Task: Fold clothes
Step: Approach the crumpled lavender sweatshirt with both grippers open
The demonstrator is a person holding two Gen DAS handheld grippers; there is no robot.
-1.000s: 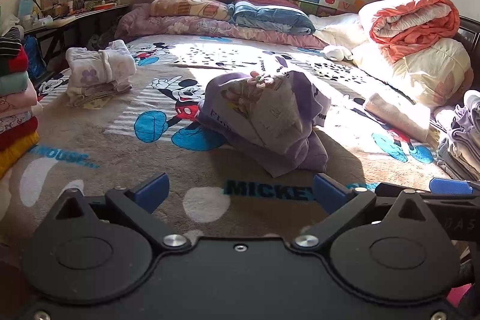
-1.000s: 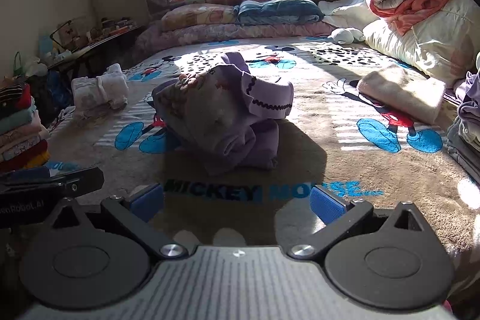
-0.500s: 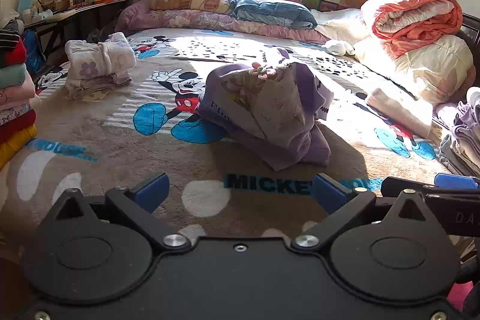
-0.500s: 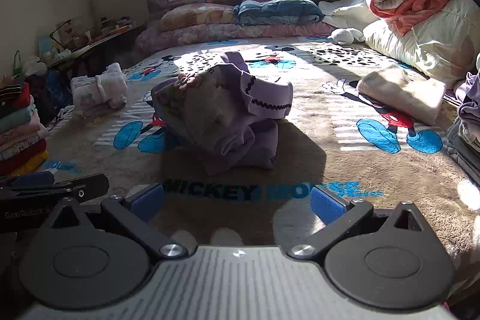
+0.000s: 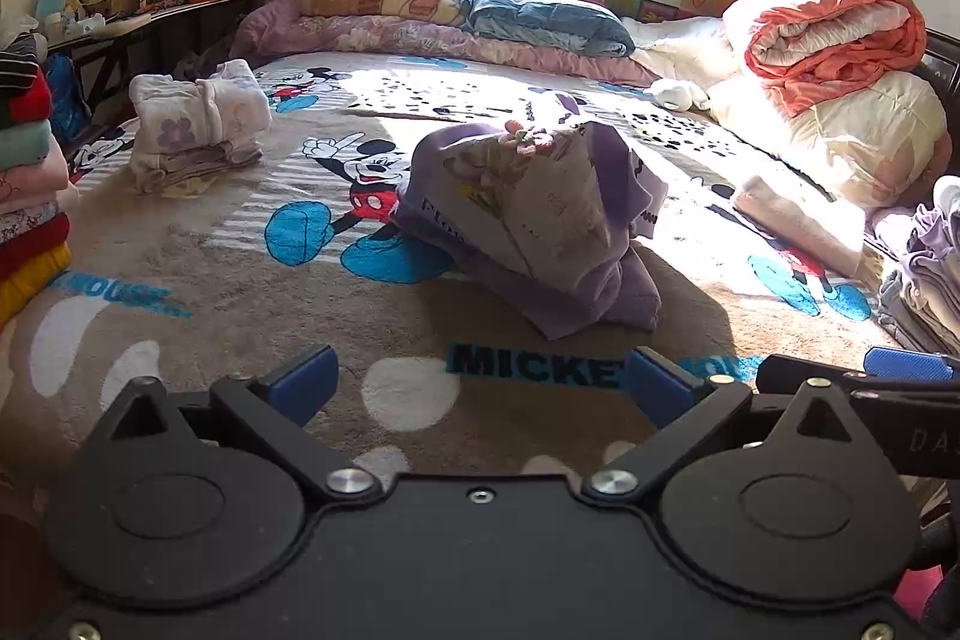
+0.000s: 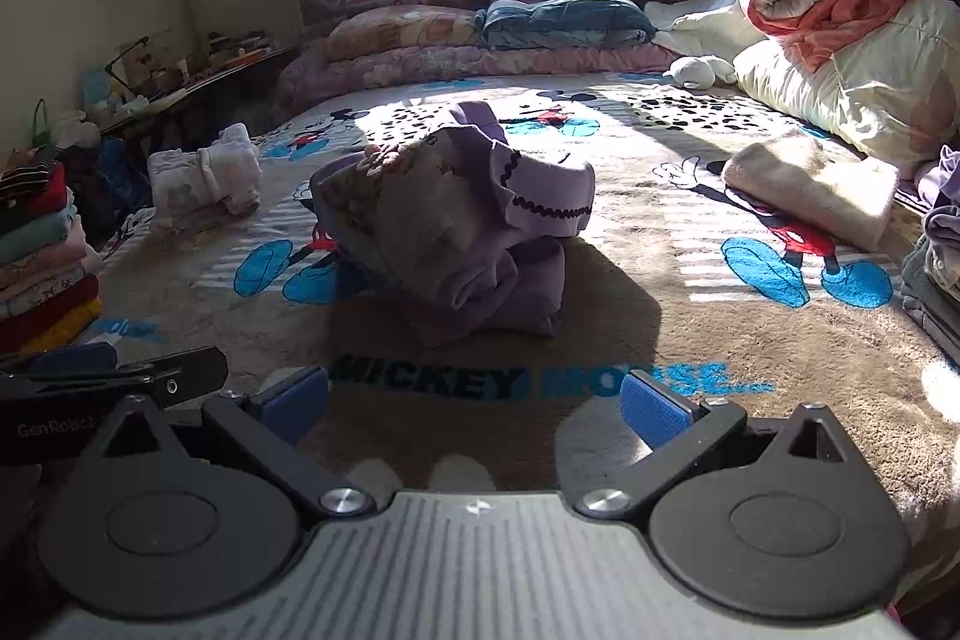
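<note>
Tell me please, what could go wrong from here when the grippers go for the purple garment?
1. The purple garment lies crumpled with overlapping layers, so a pinch may catch several layers and unfold badly.
2. Both the left gripper and the right gripper are open and close together; they might collide.
3. The fuzzy blanket could get pinched along.

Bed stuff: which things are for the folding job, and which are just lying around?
For the job:
purple garment, crumpled mid-bed
left gripper, open
right gripper, open
folded white pile

Just lying about:
orange quilt
pillows
beige towel
</note>
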